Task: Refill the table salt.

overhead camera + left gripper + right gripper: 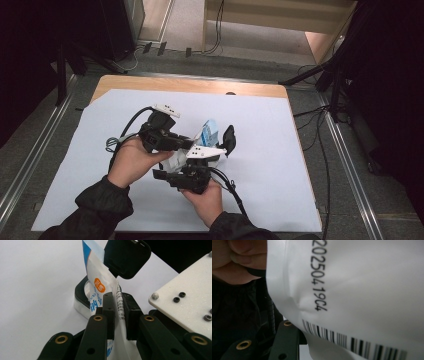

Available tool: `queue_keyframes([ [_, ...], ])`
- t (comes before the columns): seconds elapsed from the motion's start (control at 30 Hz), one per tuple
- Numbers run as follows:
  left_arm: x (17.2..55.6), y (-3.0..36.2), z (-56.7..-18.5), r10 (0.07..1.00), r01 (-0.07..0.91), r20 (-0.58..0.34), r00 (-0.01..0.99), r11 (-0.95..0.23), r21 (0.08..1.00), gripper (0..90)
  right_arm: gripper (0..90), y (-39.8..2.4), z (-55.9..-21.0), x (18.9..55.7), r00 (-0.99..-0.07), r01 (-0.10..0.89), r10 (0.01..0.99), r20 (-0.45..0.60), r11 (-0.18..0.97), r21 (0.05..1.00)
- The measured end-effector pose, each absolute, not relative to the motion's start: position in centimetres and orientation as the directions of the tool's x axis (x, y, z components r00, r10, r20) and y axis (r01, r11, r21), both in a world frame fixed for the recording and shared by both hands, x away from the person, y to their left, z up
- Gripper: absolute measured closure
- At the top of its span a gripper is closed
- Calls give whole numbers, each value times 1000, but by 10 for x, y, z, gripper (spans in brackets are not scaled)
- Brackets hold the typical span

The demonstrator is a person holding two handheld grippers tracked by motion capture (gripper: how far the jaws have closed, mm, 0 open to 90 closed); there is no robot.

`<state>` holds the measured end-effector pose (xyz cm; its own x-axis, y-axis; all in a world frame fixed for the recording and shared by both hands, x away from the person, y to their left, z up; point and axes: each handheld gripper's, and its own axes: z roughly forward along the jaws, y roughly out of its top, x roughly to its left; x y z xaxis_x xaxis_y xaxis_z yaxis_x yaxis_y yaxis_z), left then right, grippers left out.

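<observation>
Nearest the person, the right tool (226,141) has its jaws either side of the pouch (209,131) (white, blue-topped); whether they grip it I cannot tell. Just beyond, the left tool (118,308) is clamped on the pouch's edge, holding it above the table (280,165).

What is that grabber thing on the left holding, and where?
The left gripper pinches a white-and-blue packet by its thin edge, fingers pressed on both sides.
</observation>
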<state>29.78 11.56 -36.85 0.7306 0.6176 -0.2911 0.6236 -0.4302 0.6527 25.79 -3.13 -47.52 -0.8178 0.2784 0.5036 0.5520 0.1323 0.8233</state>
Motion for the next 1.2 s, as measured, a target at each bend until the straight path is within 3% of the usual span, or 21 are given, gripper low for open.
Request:
queue_keyframes([
  [1.2, 298, 113, -369, 617, 617, -290, 732, -420, 666, 818, 597, -31, -475, 260, -813, 558, 283, 510, 127, 820],
])
